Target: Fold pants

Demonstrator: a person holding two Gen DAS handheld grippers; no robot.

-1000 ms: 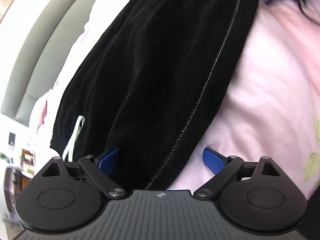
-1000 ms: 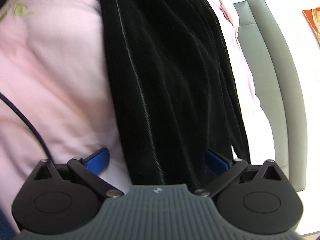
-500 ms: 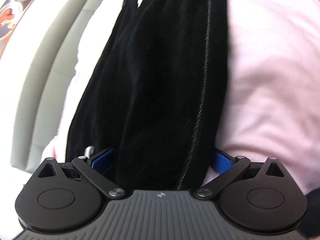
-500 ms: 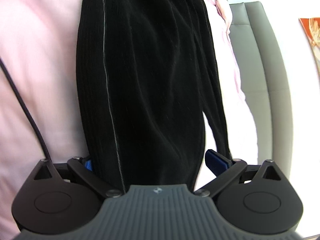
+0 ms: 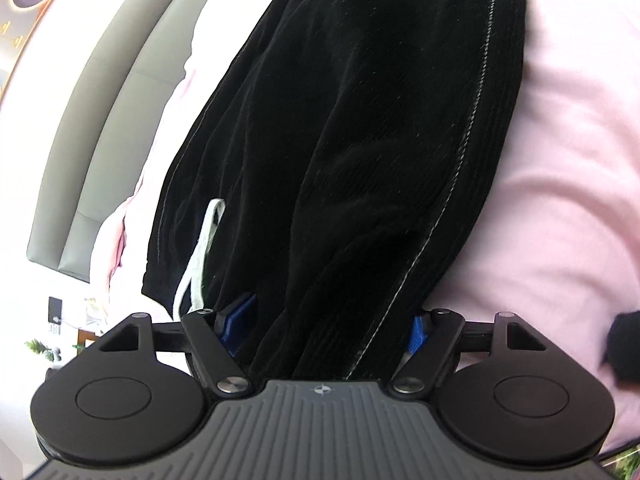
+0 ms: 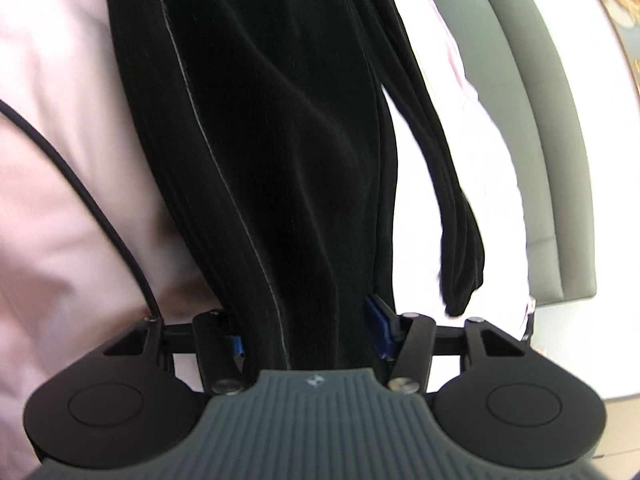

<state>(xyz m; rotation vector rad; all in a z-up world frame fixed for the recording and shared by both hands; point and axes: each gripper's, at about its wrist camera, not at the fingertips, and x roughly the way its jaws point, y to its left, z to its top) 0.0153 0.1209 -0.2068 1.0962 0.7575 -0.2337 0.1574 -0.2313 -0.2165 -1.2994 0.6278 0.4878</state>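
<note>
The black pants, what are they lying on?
Under the black pants lies a pink bedsheet, showing on both sides. What the sheet covers beneath stays hidden.

Left gripper (image 5: 330, 326): blue fingers (image 5: 239, 320) clamping black cloth. Right gripper (image 6: 308, 334): blue fingers (image 6: 379, 326) clamping cloth likewise.

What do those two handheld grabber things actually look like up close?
Both look alike. The left gripper and right gripper each have a ribbed grey body bearing a small emblem, two round black discs, black linkage bars with silver pivot screws, and blue finger pads. A thin black cable runs to the right one.
</note>
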